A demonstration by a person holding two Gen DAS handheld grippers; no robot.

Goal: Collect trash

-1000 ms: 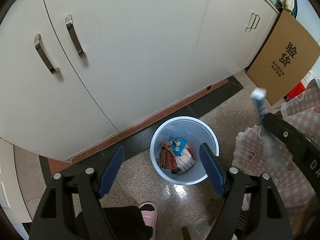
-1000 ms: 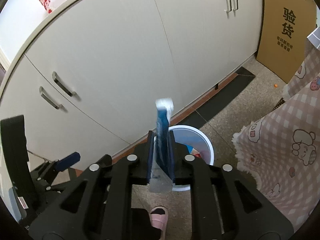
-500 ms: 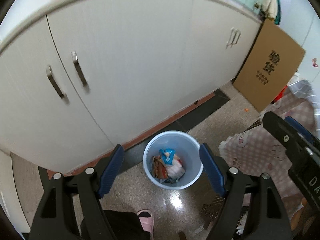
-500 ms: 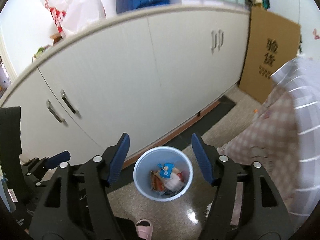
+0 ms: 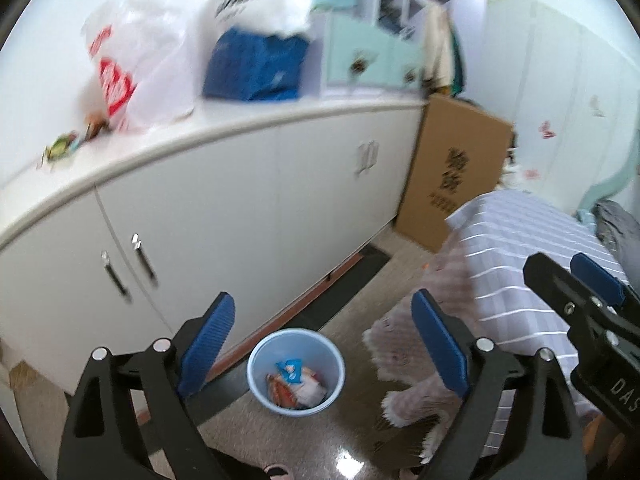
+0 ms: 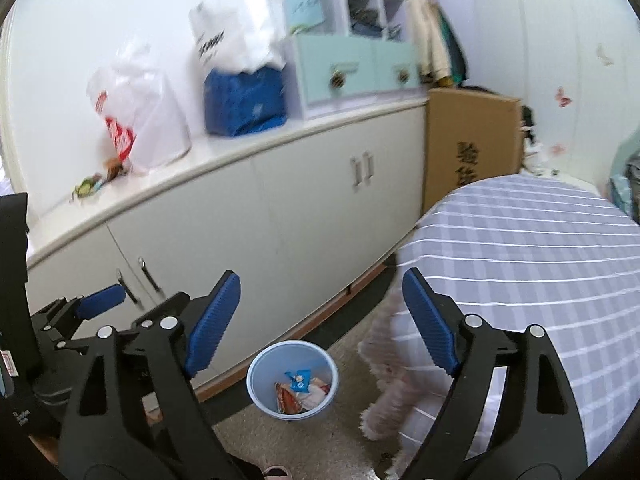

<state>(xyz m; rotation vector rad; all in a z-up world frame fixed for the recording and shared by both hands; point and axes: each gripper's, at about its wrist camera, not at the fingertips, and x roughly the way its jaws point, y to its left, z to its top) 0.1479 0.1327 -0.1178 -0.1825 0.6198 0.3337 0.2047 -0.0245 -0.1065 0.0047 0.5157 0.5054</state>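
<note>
A pale blue bin (image 5: 295, 372) (image 6: 292, 378) stands on the floor by the white cabinets, with several wrappers inside, a blue one on top (image 6: 299, 380). My left gripper (image 5: 324, 344) hangs high above it, its jaws opening wide with nothing between them. My right gripper (image 6: 320, 322) is likewise well above the bin, jaws opening and empty. The right gripper's blue fingers (image 5: 596, 280) show at the right edge of the left wrist view; the left gripper's blue pad (image 6: 100, 300) shows at the left of the right wrist view.
White cabinets (image 6: 256, 216) run behind the bin, their counter holding plastic bags (image 6: 136, 120), a blue pack (image 6: 244, 100) and a drawer unit (image 6: 352, 72). A cardboard box (image 6: 468, 144) leans at the cabinet end. A table with a striped cloth (image 6: 528, 248) fills the right.
The right gripper opened and let go of the blue wrapper, which now lies in the bin. Both grippers rose and tilted up, bringing the counter and table top into view.
</note>
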